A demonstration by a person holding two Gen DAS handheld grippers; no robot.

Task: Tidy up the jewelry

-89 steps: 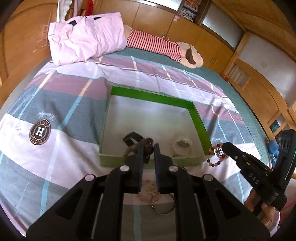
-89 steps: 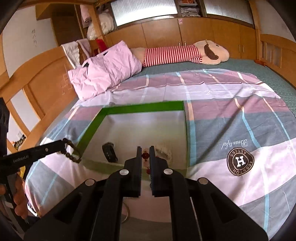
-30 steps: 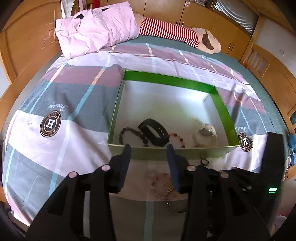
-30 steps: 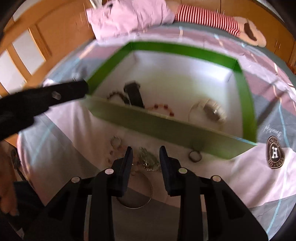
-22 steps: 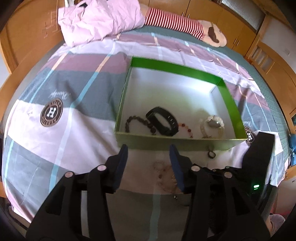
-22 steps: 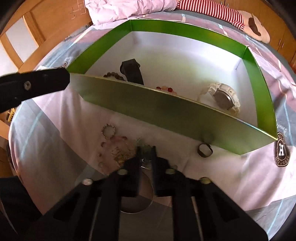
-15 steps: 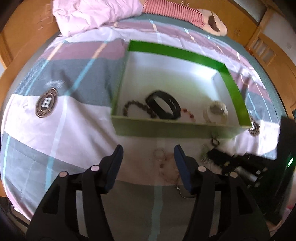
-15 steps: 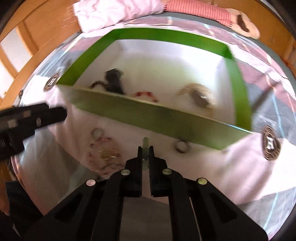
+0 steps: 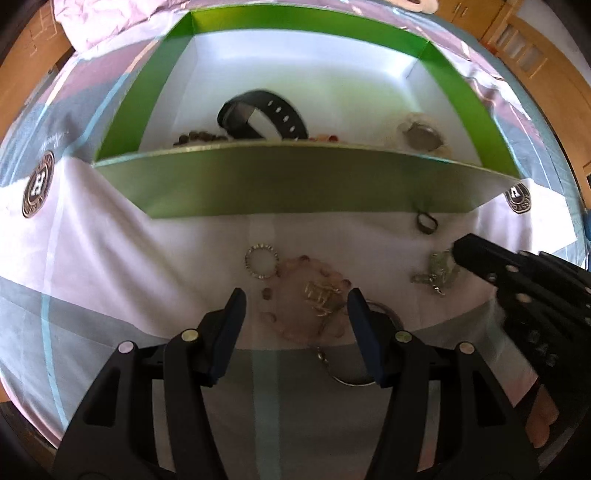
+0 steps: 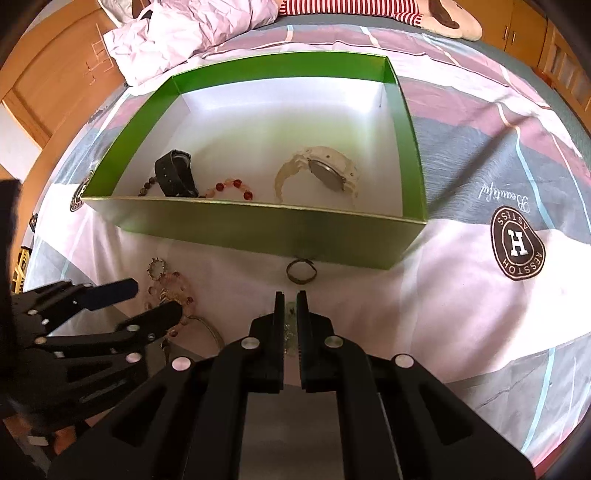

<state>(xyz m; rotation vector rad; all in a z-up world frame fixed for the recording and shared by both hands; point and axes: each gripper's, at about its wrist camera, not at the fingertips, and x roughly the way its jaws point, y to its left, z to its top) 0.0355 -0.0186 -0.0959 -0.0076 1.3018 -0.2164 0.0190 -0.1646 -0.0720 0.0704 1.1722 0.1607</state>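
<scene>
Lower now, left gripper jaws apart over pink bracelet.

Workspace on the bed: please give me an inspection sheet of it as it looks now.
Surface: plaid bedsheet.
Job's things: green box holding black watch, white watch, red bead bracelet; outside it, pink bead bracelet, small beaded ring, dark ring, key ring.
Clutter: nothing seen.
Grippers: left gripper open over the pink bead bracelet; right gripper shut on green pendant.
Cables: nothing seen.
Surroundings: pink pillow, striped plush toy, wooden cabinets.
</scene>
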